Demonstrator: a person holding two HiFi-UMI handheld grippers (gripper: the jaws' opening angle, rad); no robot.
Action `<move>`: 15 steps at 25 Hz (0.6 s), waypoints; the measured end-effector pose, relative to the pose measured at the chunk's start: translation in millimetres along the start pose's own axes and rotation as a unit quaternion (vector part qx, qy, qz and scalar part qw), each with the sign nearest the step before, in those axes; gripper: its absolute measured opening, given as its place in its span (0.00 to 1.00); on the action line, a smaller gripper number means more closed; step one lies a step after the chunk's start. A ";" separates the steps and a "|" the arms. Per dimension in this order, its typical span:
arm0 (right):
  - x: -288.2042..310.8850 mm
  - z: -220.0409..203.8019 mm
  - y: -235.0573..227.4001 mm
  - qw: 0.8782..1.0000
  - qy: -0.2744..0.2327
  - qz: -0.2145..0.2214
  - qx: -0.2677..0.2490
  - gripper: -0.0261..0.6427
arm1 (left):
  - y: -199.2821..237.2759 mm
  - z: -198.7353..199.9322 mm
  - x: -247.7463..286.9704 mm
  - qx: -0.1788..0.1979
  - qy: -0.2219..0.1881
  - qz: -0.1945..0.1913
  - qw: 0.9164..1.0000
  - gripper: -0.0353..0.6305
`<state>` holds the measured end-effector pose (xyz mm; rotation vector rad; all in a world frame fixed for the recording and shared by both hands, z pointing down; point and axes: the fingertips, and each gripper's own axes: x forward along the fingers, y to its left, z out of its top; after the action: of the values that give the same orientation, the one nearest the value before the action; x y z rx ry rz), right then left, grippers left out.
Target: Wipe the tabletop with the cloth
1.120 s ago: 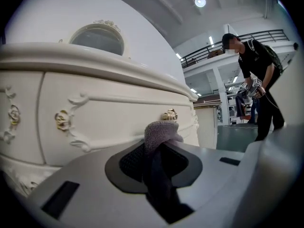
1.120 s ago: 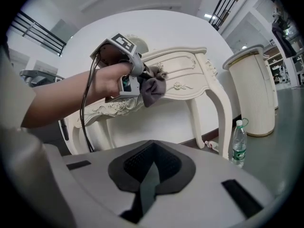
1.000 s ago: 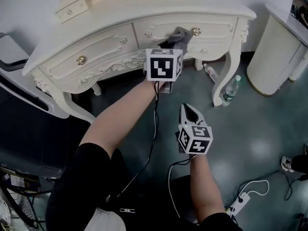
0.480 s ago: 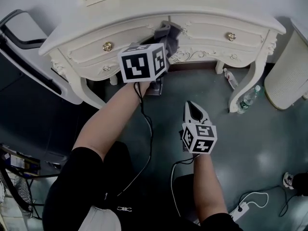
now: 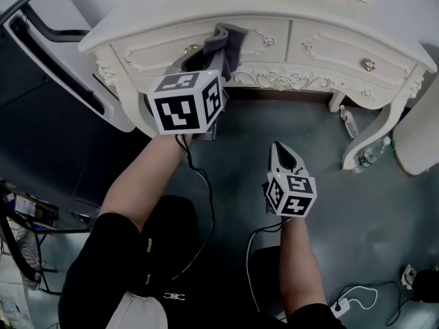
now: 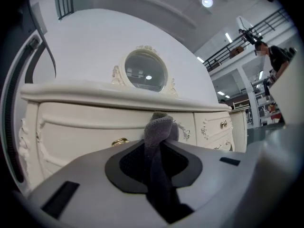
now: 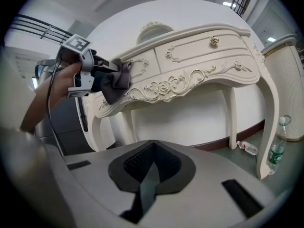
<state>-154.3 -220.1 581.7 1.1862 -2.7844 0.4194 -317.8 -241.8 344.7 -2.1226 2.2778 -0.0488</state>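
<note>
One grey cloth in left gripper, near tabletop edge.

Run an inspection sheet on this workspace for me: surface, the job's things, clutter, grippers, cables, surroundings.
Surface: cream dressing table; only the front of its top is in view.
Job's things: grey cloth, held in front of the drawers, below the top.
Clutter: one bottle standing by the table leg, another bottle lying under the table.
Grippers: left gripper shut on the cloth; right gripper shut, empty, low over the floor.
Cables: black cable from the left gripper, light cable from the right; power strip on the floor.
Surroundings: oval mirror, white cabinet.
</note>
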 end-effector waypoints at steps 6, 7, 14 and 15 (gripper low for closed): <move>21.3 -8.3 34.2 0.999 0.015 0.028 -0.029 0.04 | 31.6 -10.5 -33.1 0.017 0.005 0.008 1.000 0.17; 23.4 -9.3 37.8 0.999 0.016 0.031 -0.031 0.04 | 38.3 -11.3 -37.9 0.019 0.004 0.013 1.000 0.17; 36.4 -18.5 55.9 0.998 0.031 0.041 -0.033 0.04 | 132.6 -6.1 -74.1 -0.017 -0.032 0.102 0.994 0.17; 38.3 -20.7 59.3 0.998 0.034 0.044 -0.040 0.04 | 145.6 -6.6 -79.6 -0.023 -0.035 0.114 0.993 0.17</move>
<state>-224.0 -201.6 595.7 1.0155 -2.7743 0.3447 -457.6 -152.1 345.1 -1.8356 2.4841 0.0830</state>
